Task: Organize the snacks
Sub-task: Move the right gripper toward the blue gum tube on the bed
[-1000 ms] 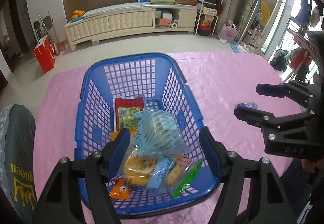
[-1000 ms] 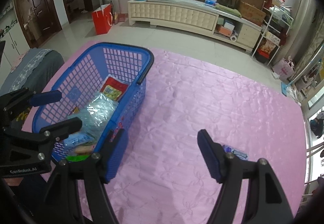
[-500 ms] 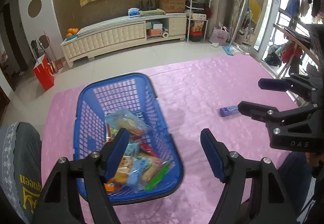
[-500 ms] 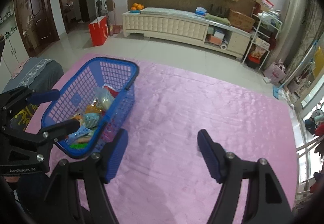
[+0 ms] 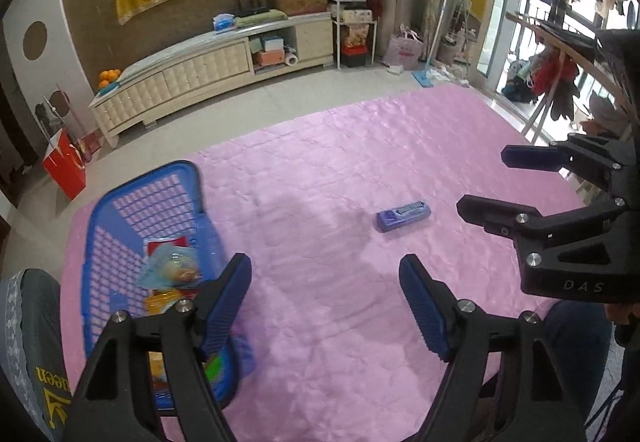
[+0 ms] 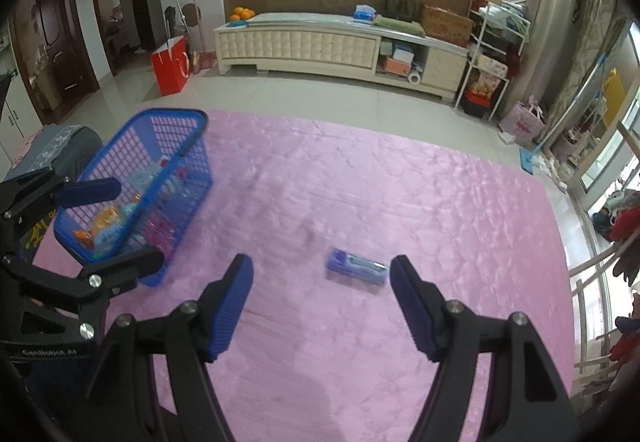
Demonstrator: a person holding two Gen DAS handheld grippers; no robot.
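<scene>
A blue plastic basket (image 5: 120,198) (image 6: 168,122) holding several snack packets (image 5: 172,270) sits at the left of the pink-covered table (image 5: 360,146). A small blue snack pack (image 5: 403,216) (image 6: 357,267) lies alone on the cloth to the right of it. My left gripper (image 5: 325,304) hovers over bare cloth beside the basket, its jaws opening with nothing between them. My right gripper (image 6: 321,306) is open above the cloth, the blue pack lying just beyond its fingertips and untouched. Each gripper shows at the edge of the other's view.
Beyond the table's far edge lie a tiled floor, a long cream cabinet (image 6: 304,42) and a red paper bag (image 6: 170,58). A grey cushioned chair back (image 5: 28,342) stands at the near left. A drying rack with clothes (image 5: 560,74) is on the right.
Both grippers have swung to the right, away from the basket. The basket has slid to the left of both views and the blue pack has come into the centre. The left jaws have widened slightly.
</scene>
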